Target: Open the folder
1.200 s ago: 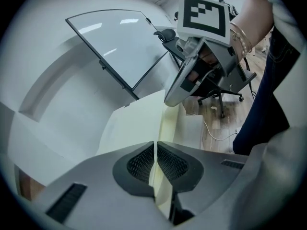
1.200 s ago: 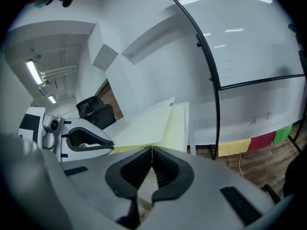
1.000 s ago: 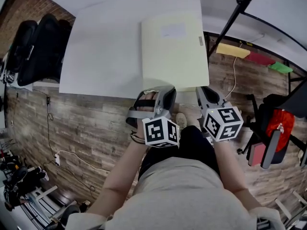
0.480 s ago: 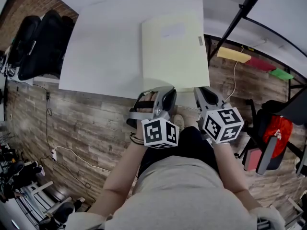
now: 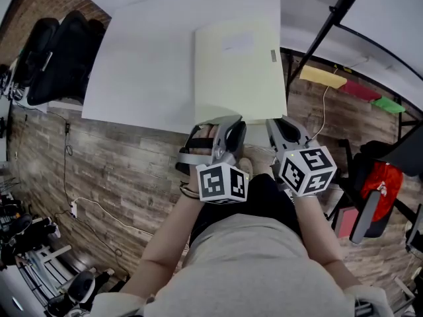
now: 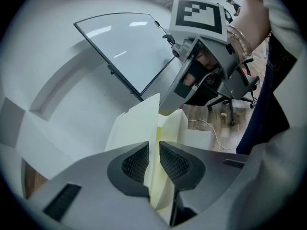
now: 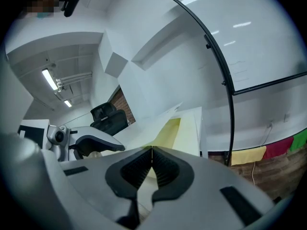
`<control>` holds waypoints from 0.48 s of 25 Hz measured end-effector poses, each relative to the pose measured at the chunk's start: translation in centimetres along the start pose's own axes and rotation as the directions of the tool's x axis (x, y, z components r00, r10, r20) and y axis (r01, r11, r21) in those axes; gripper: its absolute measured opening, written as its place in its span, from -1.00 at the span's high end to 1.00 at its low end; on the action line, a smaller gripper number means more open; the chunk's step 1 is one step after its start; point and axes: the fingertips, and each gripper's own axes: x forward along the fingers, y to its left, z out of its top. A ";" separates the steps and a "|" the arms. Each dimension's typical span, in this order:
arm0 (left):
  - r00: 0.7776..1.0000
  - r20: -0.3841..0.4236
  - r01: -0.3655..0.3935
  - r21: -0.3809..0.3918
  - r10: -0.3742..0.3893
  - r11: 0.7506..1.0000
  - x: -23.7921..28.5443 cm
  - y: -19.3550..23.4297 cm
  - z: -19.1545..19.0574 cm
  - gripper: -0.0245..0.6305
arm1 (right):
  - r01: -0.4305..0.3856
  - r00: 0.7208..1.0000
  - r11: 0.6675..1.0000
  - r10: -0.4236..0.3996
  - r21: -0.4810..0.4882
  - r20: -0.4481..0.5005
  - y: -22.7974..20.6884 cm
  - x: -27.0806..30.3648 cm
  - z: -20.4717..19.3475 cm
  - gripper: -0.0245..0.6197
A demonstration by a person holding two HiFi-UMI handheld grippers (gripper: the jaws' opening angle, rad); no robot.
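A pale yellow folder lies shut on the white table, its near edge at the table's front. Both grippers sit at that edge. The left gripper is at the near left corner. Its jaws are opening: in the left gripper view the folder's thin cover runs through a small gap between the pads, at the left gripper. The right gripper is at the near right corner. In the right gripper view its pads are closed together at the right gripper, pinching the folder's edge.
Black office chairs stand left of the table. A black stand pole slants past the table's right side. Yellow, red and green pieces lie on the wooden floor at the right, near a chair with a red cover.
Both grippers have stayed at the folder's near edge. The folder has not moved. Only the head view has shifted slightly.
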 end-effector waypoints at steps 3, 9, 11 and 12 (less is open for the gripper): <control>1.000 0.006 -0.020 0.006 0.020 1.000 0.2 0.3 0.7 0.73 | -0.013 1.000 1.000 0.013 -0.006 0.004 0.1 -0.2 0.3 0.86; 0.999 0.007 -0.032 0.010 0.032 0.999 0.2 1.2 1.2 0.73 | -0.032 0.999 0.999 0.032 -0.025 0.003 1.0 -0.3 0.7 0.86; 1.000 0.007 -0.025 0.005 0.025 1.000 0.2 1.2 1.1 0.73 | -0.032 0.999 0.999 0.032 -0.031 -0.004 1.1 -0.2 0.6 0.86; 1.000 0.008 -0.021 0.000 0.021 1.000 0.1 1.2 1.1 0.73 | -0.030 1.000 0.999 0.029 -0.032 -0.007 1.2 -0.1 0.5 0.86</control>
